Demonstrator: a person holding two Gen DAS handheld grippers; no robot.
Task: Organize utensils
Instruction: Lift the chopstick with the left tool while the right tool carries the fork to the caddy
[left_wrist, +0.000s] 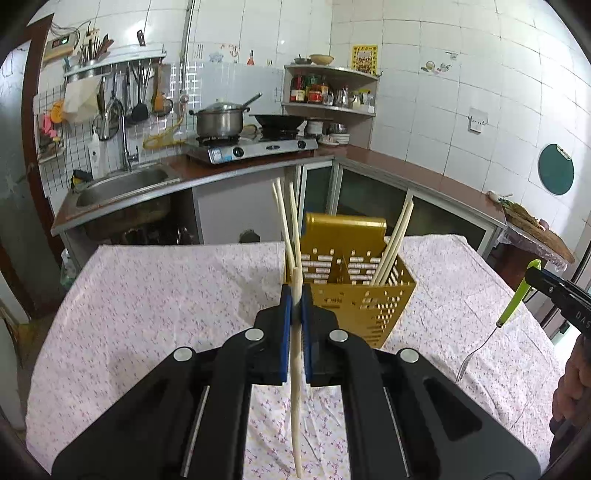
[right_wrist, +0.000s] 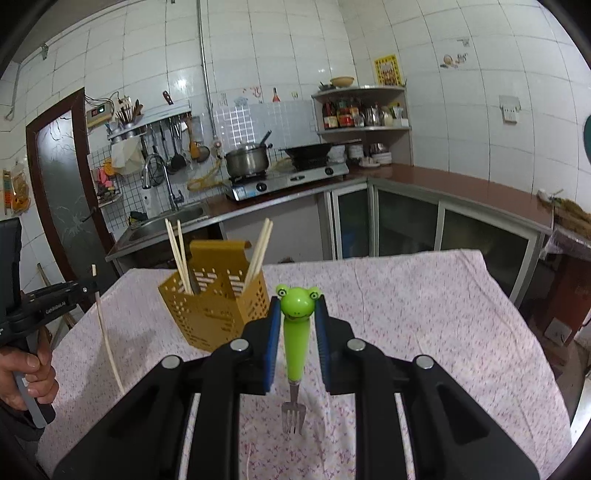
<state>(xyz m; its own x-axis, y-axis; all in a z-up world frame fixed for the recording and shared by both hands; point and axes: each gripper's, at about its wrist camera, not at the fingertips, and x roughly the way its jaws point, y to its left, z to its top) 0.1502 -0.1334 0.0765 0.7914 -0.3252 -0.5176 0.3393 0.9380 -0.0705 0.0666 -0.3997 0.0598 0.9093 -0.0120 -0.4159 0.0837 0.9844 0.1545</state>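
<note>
Above the floral-clothed table (left_wrist: 147, 295), the left gripper (left_wrist: 295, 295) pinches a chopstick (left_wrist: 295, 387) while the right gripper (right_wrist: 297, 306) clamps a frog-handled fork (right_wrist: 295, 332); both likely head next for the yellow holder (right_wrist: 218, 314).

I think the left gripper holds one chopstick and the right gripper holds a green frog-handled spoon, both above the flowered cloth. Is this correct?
Not quite: the right gripper holds a fork, not a spoon; the right wrist view shows its tines below the green frog handle. The rest stands: the left gripper holds one chopstick, both above the flowered cloth.
</note>
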